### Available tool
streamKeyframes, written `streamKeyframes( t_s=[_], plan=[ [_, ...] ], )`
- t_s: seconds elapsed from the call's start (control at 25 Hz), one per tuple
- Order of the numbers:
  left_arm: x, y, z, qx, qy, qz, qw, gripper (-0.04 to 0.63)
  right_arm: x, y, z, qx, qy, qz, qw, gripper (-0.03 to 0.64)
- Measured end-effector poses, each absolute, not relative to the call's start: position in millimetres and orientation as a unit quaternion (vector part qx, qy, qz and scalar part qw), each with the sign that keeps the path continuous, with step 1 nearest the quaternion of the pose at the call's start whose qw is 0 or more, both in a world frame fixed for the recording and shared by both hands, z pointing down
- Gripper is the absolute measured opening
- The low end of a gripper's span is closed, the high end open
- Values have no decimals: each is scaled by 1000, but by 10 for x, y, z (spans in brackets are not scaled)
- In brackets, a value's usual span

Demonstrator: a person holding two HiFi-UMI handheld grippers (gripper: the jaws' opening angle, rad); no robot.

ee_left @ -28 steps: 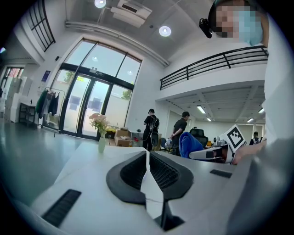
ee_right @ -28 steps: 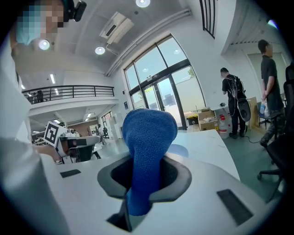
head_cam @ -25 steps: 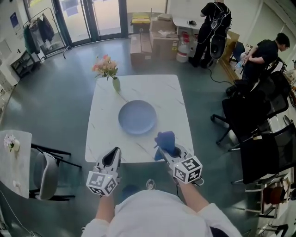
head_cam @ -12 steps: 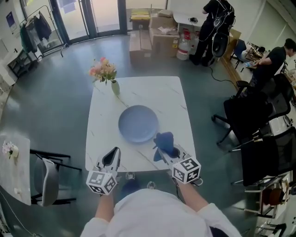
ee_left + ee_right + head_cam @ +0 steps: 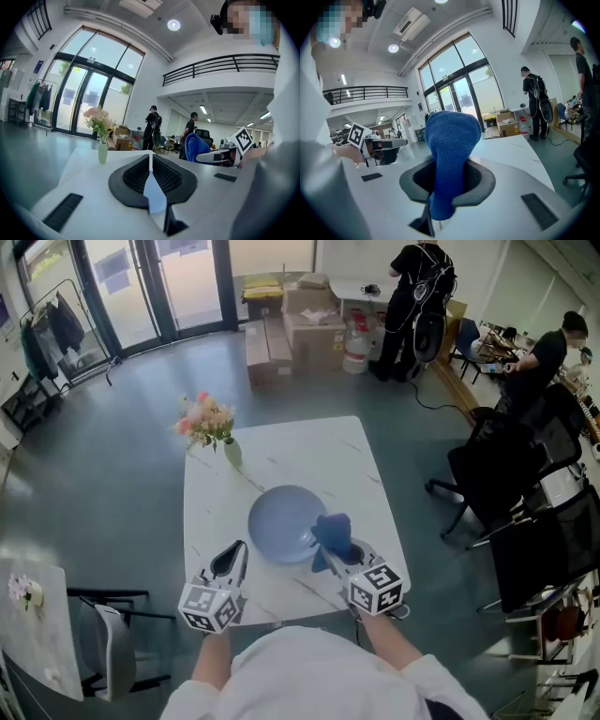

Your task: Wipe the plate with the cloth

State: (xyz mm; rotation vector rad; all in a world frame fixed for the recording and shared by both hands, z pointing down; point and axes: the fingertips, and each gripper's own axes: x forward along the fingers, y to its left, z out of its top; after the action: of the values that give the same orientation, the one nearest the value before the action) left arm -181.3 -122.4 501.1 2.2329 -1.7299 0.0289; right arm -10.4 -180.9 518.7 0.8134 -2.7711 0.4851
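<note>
A pale blue plate (image 5: 281,521) lies on the white marble table (image 5: 281,451), near its front half. My right gripper (image 5: 339,545) is shut on a blue cloth (image 5: 332,530), whose bunched top stands out of the jaws at the plate's right rim. In the right gripper view the cloth (image 5: 451,154) fills the gap between the jaws and hides the fingertips. My left gripper (image 5: 231,560) is shut with nothing in it and hovers over the table's front left, just short of the plate. Its closed jaws (image 5: 151,165) point level across the table.
A green vase of pink flowers (image 5: 208,427) stands at the table's far left corner. Black office chairs (image 5: 511,479) crowd the right side. A grey chair (image 5: 105,652) and a second white table (image 5: 33,615) are at the left. Boxes (image 5: 305,320) and two people stand far behind.
Both grippers and the view have advanced toward the table. The grippers now reach over its front edge, and the cloth has come up to the plate's right rim.
</note>
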Motion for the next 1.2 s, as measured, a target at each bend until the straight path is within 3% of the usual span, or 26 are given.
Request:
streamKeyframes(
  t_s=[0.52, 1.2],
  plan=[
    [-2099, -1697, 5617, 796, -568, 64, 199, 46, -360, -1995, 5405, 323, -922, 184, 114, 84],
    [-2247, -1971, 6812, 717, -560, 83, 406, 48, -274, -1983, 5687, 352, -902, 209, 138, 84]
  ],
)
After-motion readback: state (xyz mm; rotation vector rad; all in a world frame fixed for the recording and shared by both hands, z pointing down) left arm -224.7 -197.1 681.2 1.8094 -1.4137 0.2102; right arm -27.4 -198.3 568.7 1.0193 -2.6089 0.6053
